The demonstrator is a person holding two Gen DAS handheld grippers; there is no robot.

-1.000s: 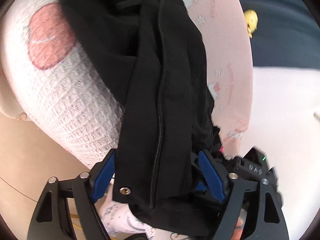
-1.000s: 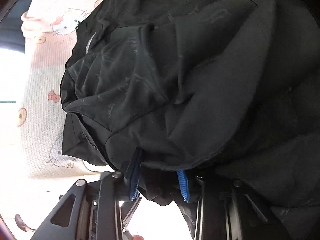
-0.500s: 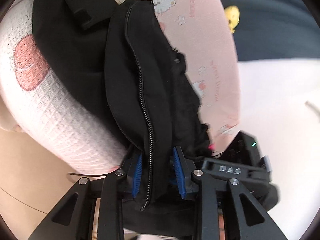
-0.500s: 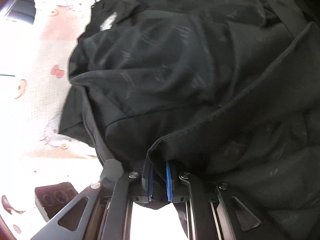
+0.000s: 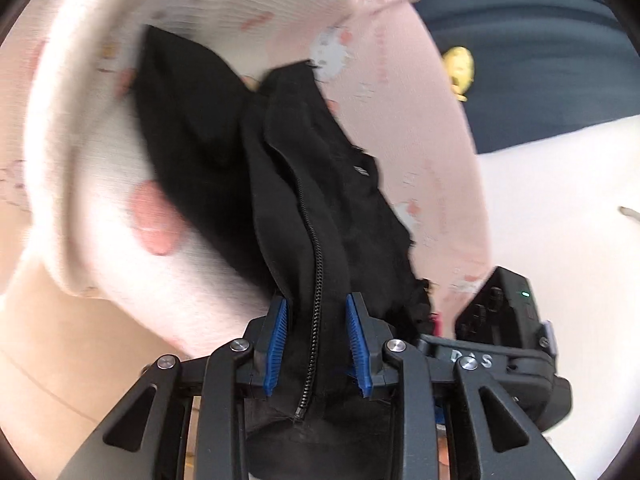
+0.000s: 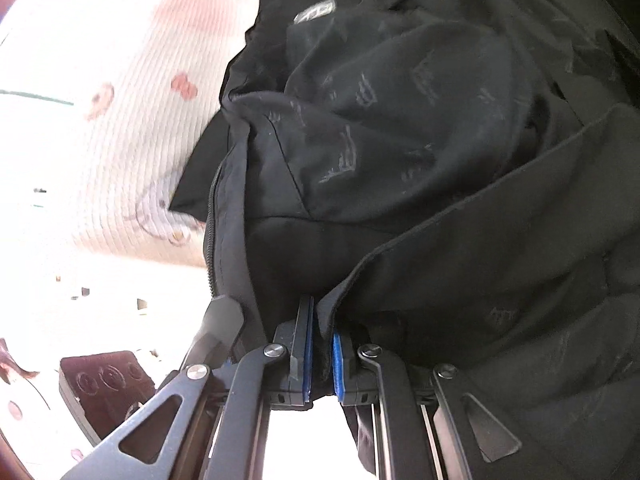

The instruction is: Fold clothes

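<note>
A black zip-up jacket (image 5: 304, 200) lies bunched on a pink-and-white cartoon-print quilt (image 5: 420, 152). My left gripper (image 5: 318, 344) is shut on the jacket's front edge, the zipper (image 5: 316, 300) running between its blue pads. In the right wrist view the jacket (image 6: 400, 140) fills most of the frame, its patterned lining showing. My right gripper (image 6: 320, 344) is shut on a folded hem of the same jacket. The other gripper's black body (image 5: 504, 320) shows at the right of the left wrist view.
The quilt (image 6: 132, 128) covers the surface beneath the jacket. A dark blue fabric with a yellow figure (image 5: 458, 68) lies at the far right. A dark brown box (image 6: 104, 388) sits low on the left in the right wrist view. Pale floor lies around.
Both grippers went from open around the black fabric to shut on it. They then pulled back, so the jacket stretches away and more quilt shows beyond it.
</note>
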